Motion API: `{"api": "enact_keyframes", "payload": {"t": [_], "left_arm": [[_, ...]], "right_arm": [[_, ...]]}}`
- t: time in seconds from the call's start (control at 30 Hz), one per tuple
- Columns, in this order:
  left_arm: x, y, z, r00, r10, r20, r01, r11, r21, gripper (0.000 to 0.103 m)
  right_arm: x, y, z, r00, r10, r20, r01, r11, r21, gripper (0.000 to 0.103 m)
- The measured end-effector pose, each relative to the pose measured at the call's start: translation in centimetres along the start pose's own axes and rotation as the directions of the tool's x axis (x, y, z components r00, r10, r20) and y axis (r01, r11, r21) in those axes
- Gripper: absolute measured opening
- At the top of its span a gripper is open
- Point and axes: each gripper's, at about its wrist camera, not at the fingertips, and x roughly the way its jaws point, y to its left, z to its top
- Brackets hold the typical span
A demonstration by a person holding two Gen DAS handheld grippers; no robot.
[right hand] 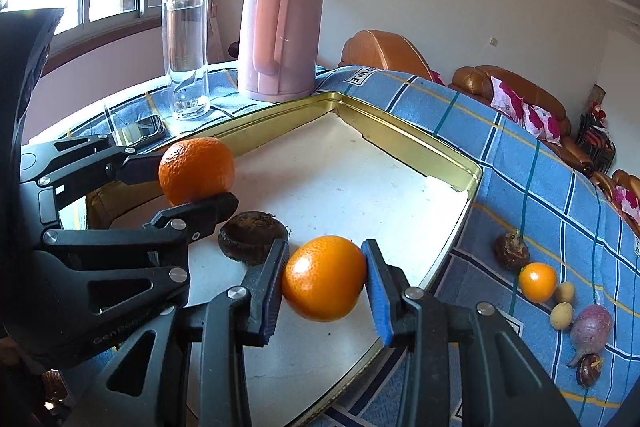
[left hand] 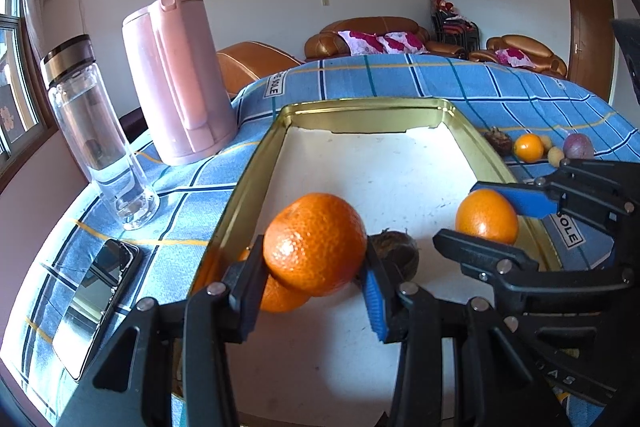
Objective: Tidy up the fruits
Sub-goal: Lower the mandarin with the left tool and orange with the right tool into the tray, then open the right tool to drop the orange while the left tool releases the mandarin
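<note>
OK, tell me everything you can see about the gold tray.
The gold tray is a shallow rectangular tin with rounded corners and a low, shiny brass-coloured wall. Its floor is white, with small dark specks. It lies flat on the blue checked cloth, beside the pink kettle. A dark brown round fruit rests on its floor. Over the tray, each tool grips an orange: the left tool a bumpy one, the right tool a smoother one.
</note>
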Motion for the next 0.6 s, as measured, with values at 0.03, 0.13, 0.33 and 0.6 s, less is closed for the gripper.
{"api": "enact_keyframes", "payload": {"t": [0.03, 0.13, 0.33, 0.6], "left_arm": [[0.04, -0.05, -0.02, 1.000, 0.004, -0.001, -0.004, 1.000, 0.006, 0.045], [0.02, -0.26, -0.06, 1.000, 0.016, -0.001, -0.016, 1.000, 0.018, 0.045], [-0.02, -0.32, -0.12, 1.000, 0.026, 0.001, -0.026, 0.999, 0.027, 0.045], [-0.20, -0.47, -0.22, 0.999, 0.037, -0.002, -0.037, 0.999, 0.037, 0.045]], "right_arm": [[0.07, -0.01, -0.05, 1.000, 0.001, -0.003, -0.001, 1.000, 0.001, 0.039], [0.08, -0.03, -0.16, 1.000, -0.003, -0.003, 0.003, 1.000, 0.001, 0.039], [-0.04, -0.06, -0.21, 1.000, 0.000, -0.002, 0.000, 1.000, -0.002, 0.040], [-0.22, -0.20, -0.29, 1.000, 0.021, 0.003, -0.021, 1.000, -0.002, 0.040]]}}
